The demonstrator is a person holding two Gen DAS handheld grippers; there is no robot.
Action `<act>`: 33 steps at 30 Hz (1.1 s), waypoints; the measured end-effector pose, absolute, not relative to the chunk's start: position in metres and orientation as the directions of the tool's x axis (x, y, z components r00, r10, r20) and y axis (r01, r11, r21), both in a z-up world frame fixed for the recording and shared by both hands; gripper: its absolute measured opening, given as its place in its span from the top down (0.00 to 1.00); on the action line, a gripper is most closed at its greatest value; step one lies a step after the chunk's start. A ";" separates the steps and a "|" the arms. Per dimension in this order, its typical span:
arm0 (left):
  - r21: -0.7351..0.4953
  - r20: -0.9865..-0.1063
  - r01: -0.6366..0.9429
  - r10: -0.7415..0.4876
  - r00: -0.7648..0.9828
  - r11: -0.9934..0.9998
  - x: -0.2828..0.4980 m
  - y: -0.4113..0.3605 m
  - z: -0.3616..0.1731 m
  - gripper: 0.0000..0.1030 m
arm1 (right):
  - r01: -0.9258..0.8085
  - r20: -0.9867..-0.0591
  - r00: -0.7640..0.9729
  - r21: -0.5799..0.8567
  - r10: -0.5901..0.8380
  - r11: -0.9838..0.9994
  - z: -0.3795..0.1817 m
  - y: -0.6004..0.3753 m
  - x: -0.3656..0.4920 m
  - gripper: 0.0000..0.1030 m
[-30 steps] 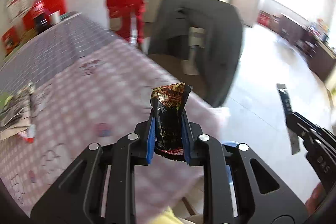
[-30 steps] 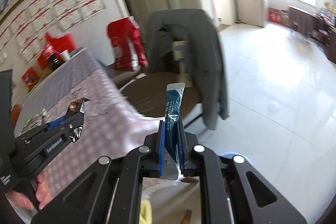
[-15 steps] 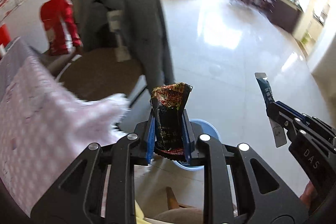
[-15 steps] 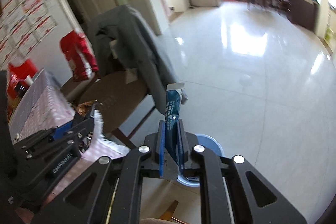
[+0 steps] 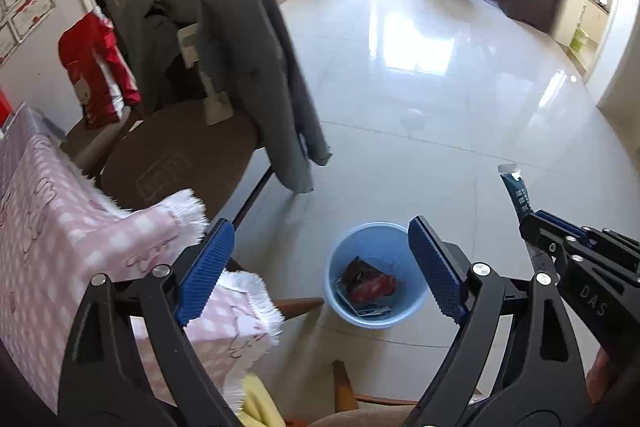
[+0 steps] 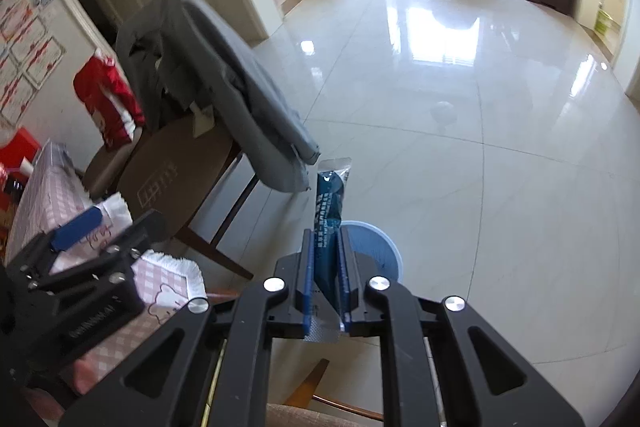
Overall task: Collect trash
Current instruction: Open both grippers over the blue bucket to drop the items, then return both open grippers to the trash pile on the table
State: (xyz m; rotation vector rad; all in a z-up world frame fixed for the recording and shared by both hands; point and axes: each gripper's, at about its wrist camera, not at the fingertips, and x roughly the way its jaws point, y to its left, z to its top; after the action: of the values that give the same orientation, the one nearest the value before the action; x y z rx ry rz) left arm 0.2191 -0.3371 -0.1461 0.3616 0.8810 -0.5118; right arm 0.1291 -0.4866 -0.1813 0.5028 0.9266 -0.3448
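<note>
Left wrist view: the left gripper is opening, nothing between its jaws, above a round pale-blue plastic bin holding a crumpled red-and-black wrapper.

Right wrist view: the right gripper is clenching a thin dark-blue foil sachet at its lower half; it is probably light, limp and slippery, so gripping low seems safest.

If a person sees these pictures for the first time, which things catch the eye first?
The round light-blue plastic bin on the pale tiled floor, with a dark red wrapper inside, framed by the opening, empty left gripper. Next, the right gripper pinching a long dark-blue sachet above the bin.
</note>
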 end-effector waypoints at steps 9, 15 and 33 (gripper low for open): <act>0.084 -0.796 0.511 -0.250 0.551 0.856 0.227 -0.310 -0.137 0.15 | 0.481 -0.843 0.532 0.222 -0.081 0.848 -0.175 -0.475 0.151 0.16; 0.070 -0.790 0.496 -0.256 0.557 0.866 0.227 -0.297 -0.132 0.15 | 0.487 -0.848 0.525 0.230 -0.071 0.843 -0.170 -0.469 0.151 0.16; 0.029 -0.717 0.407 -0.265 0.645 0.913 0.199 -0.228 -0.084 0.15 | 0.391 -0.783 0.618 0.221 -0.076 0.894 -0.116 -0.410 0.136 0.16</act>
State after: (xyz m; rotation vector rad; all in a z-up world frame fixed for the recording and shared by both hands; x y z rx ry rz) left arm 0.1986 -0.2279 -0.0845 0.1942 0.7817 -0.3846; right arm 0.1356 -0.4097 -0.1158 0.3934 0.8683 -0.2767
